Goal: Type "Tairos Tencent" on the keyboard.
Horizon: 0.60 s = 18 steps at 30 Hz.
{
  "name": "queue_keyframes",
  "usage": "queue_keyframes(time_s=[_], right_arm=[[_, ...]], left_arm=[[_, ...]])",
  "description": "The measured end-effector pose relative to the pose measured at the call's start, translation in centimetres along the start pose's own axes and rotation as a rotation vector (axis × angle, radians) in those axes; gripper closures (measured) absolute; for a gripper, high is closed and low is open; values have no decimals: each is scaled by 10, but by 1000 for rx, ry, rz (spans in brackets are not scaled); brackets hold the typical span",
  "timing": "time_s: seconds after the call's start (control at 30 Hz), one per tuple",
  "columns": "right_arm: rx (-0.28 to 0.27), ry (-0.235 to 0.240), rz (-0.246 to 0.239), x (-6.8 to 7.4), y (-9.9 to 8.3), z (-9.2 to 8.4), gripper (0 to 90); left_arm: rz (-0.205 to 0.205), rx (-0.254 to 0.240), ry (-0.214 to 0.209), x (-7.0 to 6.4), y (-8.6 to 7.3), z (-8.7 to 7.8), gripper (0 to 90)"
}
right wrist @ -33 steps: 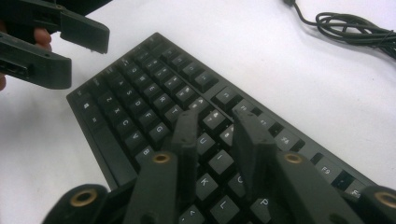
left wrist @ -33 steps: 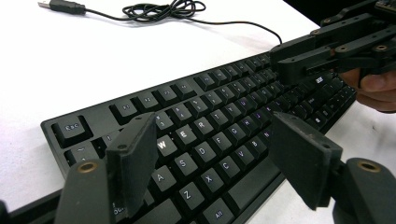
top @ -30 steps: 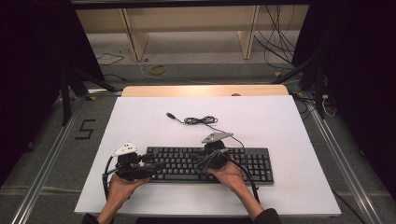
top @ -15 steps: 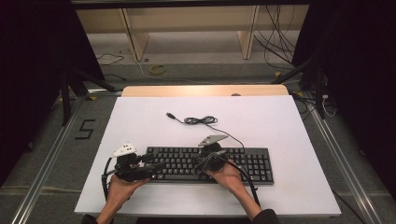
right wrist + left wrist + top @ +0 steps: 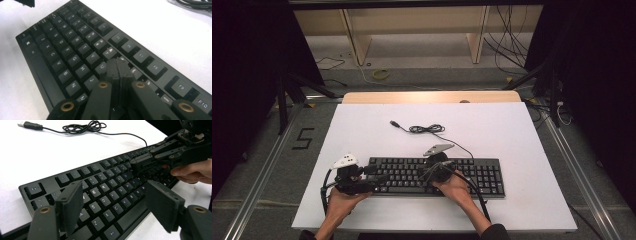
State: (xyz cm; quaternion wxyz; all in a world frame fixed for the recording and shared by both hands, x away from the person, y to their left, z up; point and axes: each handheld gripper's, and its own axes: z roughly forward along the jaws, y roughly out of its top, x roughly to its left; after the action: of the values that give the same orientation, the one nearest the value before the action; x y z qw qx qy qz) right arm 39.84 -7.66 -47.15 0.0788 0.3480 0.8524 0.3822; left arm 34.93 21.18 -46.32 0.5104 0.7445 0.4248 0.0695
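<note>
A black keyboard (image 5: 472,175) lies near the front of the white table (image 5: 512,130). My left gripper (image 5: 377,177) hovers over its left end. In the left gripper view the left gripper (image 5: 113,195) is open, one pad over the Q and A keys and the other past the front edge, touching nothing. My right gripper (image 5: 424,176) is held over the middle of the keyboard. In the right gripper view the keyboard (image 5: 75,50) runs across, and the right gripper (image 5: 117,62) is shut with nothing between its pads, tips just above the keys by U. The right gripper (image 5: 135,165) also shows in the left gripper view.
The keyboard's black cable (image 5: 424,129) lies coiled behind it, and its USB plug (image 5: 394,123) rests loose on the table. In the left gripper view the cable (image 5: 82,126) lies beyond the keyboard (image 5: 105,187). Wooden furniture and floor cables stand beyond the far edge.
The right gripper has shifted slightly to the left over the keys. The left hand and the keyboard have stayed in place.
</note>
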Motion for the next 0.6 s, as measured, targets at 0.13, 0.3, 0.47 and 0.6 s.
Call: queue_keyframes(time_s=[0.13, 0.3, 0.47, 0.6], right_arm=[[6, 1, -3, 1, 0, 3, 900], [24, -5, -8, 2, -1, 5, 900], [16, -10, -13, 2, -3, 6, 900], [13, -6, 1, 2, -2, 5, 900]], left_arm=[[-1, 1, 0, 0, 0, 0, 304], [-1, 2, 1, 0, 0, 0, 305], [-1, 4, 3, 1, 0, 1, 305], [-3, 4, 6, 2, 0, 1, 306]])
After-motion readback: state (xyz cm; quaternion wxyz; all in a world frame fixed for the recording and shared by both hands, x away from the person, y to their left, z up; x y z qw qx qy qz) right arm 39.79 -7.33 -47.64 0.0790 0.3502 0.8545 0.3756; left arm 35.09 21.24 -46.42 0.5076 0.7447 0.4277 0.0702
